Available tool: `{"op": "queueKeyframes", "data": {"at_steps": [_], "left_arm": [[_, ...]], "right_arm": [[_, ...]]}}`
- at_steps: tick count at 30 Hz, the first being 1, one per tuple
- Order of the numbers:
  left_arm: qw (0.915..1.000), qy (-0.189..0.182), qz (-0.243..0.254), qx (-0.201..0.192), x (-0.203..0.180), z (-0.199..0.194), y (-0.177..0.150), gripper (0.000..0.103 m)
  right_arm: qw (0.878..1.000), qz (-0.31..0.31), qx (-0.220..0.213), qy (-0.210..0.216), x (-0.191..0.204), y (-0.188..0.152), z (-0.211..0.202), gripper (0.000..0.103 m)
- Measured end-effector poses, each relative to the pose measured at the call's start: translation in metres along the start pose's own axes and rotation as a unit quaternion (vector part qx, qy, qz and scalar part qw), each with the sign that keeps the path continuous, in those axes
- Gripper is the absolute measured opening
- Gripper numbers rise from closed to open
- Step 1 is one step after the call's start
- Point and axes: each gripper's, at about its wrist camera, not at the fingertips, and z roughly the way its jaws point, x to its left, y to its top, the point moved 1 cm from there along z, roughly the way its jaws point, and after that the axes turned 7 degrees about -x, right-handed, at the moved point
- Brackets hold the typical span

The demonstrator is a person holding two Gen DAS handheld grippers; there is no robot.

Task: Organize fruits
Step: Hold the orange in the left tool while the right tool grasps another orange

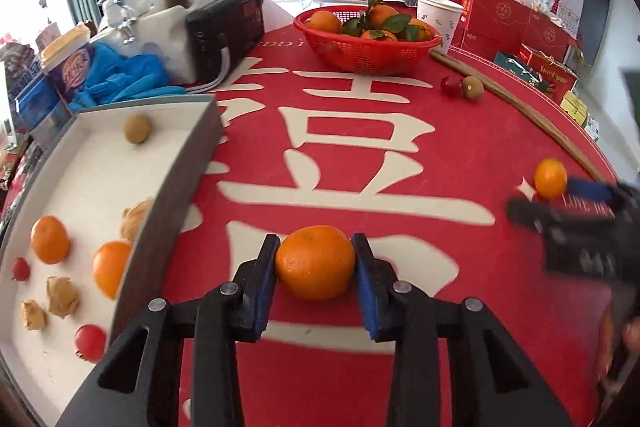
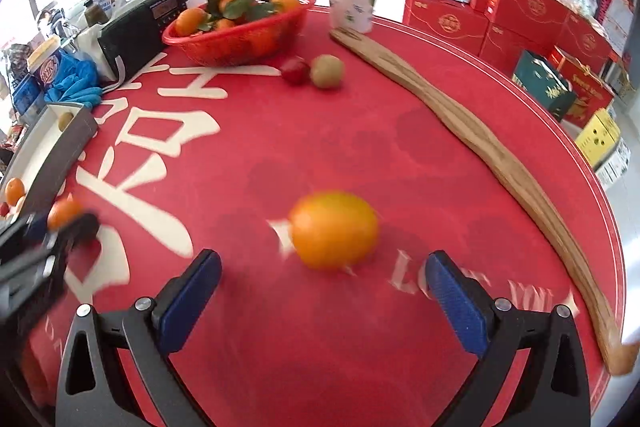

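Gripping an orange (image 1: 315, 262), the left tool (image 1: 316, 279) sits just beside the white tray (image 1: 176, 187) at the tabletop's left edge; right tool (image 2: 324, 291) gapes, seemingly short of a blurred second orange (image 2: 334, 229).

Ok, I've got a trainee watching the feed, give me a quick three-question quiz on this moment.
1. True or false: the left tongs are shut on an orange.
2. What lies loose on the red tablecloth ahead of the open right tongs? A) a second orange B) a banana C) a spoon
3. Which fruit sits beside the red cherry tomato near the red basket?

Key: 1 true. 2 A. 3 the brown-green kiwi.
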Motion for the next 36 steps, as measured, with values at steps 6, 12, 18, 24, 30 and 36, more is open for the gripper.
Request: {"op": "queueKeyframes", "data": {"at_steps": [6, 12, 18, 24, 30, 36], "left_arm": [[0.9999, -0.011, -0.008, -0.001, 0.009, -0.004, -0.004, 0.04], [0.9999, -0.016, -0.004, -0.001, 0.01, -0.01, -0.011, 0.04], [0.9999, -0.015, -0.002, -0.001, 0.01, -0.01, -0.011, 0.04], [0.9999, -0.013, 0.0, -0.001, 0.009, -0.011, -0.012, 0.04], [0.9999, -0.012, 0.001, -0.001, 0.009, -0.01, -0.012, 0.04], [0.9999, -0.012, 0.001, -0.001, 0.009, -0.01, -0.012, 0.04]], "right_arm": [[0.999, 0.005, -0.029, -0.019, 0.013, 0.009, -0.001, 0.036], [0.999, 0.004, -0.038, 0.031, 0.033, -0.005, -0.014, 0.036], [0.997, -0.031, -0.047, 0.054, 0.066, -0.025, -0.028, 0.036], [0.997, -0.042, -0.049, 0.047, 0.07, -0.027, -0.029, 0.036], [0.997, -0.043, -0.049, 0.047, 0.07, -0.026, -0.029, 0.036], [0.997, -0.046, -0.05, 0.044, 0.07, -0.027, -0.03, 0.036]]}}
